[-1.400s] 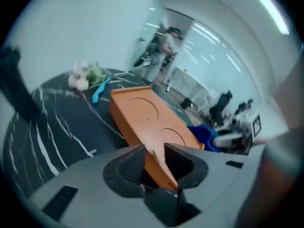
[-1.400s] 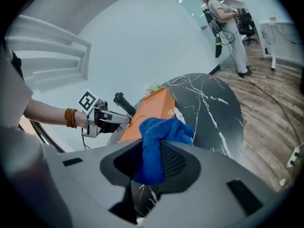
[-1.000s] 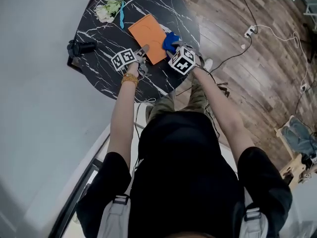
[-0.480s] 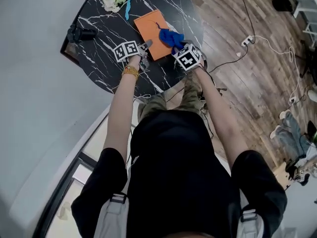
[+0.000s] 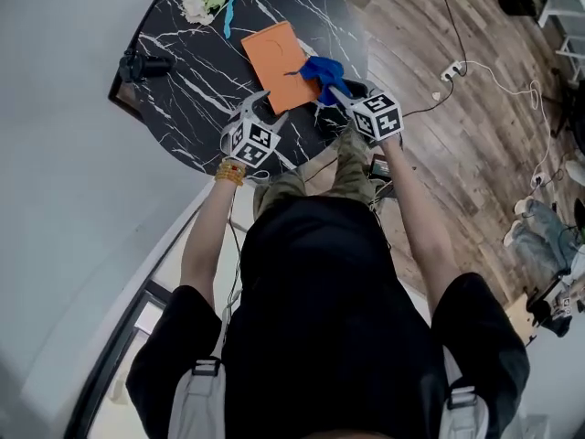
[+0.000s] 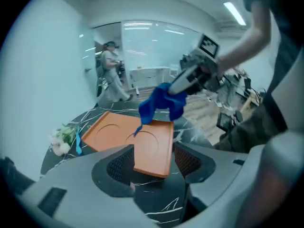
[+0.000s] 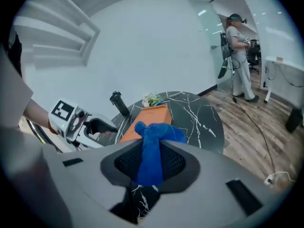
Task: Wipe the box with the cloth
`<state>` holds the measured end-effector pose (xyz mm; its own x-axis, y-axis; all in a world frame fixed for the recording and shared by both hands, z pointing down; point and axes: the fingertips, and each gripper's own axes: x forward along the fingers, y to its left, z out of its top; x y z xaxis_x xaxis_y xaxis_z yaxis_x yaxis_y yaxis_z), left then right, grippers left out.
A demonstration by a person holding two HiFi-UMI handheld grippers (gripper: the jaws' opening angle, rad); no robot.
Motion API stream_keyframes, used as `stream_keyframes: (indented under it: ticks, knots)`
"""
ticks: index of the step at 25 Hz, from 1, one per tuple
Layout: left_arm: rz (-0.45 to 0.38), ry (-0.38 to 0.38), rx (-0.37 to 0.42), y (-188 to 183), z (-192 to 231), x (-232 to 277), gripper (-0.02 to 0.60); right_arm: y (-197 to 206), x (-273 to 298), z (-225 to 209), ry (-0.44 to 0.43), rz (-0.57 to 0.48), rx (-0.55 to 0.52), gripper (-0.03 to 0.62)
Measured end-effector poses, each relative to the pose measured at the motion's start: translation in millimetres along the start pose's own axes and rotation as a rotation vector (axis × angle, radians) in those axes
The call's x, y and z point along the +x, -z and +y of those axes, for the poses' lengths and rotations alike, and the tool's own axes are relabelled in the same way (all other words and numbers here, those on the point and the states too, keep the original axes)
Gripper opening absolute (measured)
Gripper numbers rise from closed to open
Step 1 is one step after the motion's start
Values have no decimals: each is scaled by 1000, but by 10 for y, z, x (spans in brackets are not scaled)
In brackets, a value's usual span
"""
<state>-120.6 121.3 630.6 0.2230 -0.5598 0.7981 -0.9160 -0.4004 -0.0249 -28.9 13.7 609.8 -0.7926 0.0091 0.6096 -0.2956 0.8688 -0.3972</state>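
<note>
A flat orange box (image 5: 277, 55) with two round hollows lies on the round black marble table (image 5: 192, 80). My right gripper (image 5: 335, 92) is shut on a blue cloth (image 5: 322, 69), which hangs bunched over the box's near right edge. In the right gripper view the cloth (image 7: 152, 141) fills the gap between the jaws. My left gripper (image 5: 259, 103) hovers at the box's near corner, rolled to one side. In the left gripper view that corner (image 6: 152, 151) shows between open jaws, with a gap on each side.
White flowers with a blue ribbon (image 5: 203, 3) lie at the table's far edge. A black cylindrical object (image 5: 142, 65) lies at its left edge. Cables and a power strip (image 5: 452, 67) are on the wooden floor to the right. Another person (image 7: 237, 56) stands far behind.
The left gripper has drawn back from the box's near edge, risen and rolled. The right gripper has lifted with the cloth, now dangling over the box.
</note>
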Motion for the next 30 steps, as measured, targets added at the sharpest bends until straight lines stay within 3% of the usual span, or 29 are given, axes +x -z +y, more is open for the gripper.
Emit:
stream_keyframes:
  ticks: [1, 3, 5, 6, 7, 12, 16, 19, 22, 24, 26, 30]
  knots:
    - [31, 22, 71, -1, -147, 53, 268, -4, -40, -34, -1, 0, -1, 83]
    - [122, 69, 100, 122, -347, 206, 268, 79, -25, -6, -13, 34, -26, 84]
    - [194, 32, 128, 252, -360, 320, 245, 208, 46, 67, -35, 76, -53, 84]
    - [207, -7, 156, 272, -325, 351, 170, 265, 76, 89, -45, 89, -53, 84]
    - [211, -35, 186, 270, -299, 367, 144, 314, 95, 97, -50, 95, -42, 84]
    - [187, -32, 266, 325, -285, 328, 121, 421, 51, 5, -41, 85, 29, 84]
    - [226, -15, 281, 592, 6, 146, 124, 348, 7, -89, -52, 85, 12, 84]
    - [194, 4, 151, 729, 216, -127, 124, 288, 118, 39, -105, 76, -27, 84]
    - [9, -85, -140, 543, 558, -348, 147, 97, 448, 224, -159, 61, -114, 84]
    - [-28, -129, -309, 392, 775, -261, 131, -117, 796, 132, -136, 72, -175, 84]
    - [38, -98, -367, 337, 868, -25, 49, -371, 1152, -95, -106, 91, -163, 84]
    - [138, 61, -367, 282, 741, 398, 8, -764, 1609, -424, -134, 128, -86, 84]
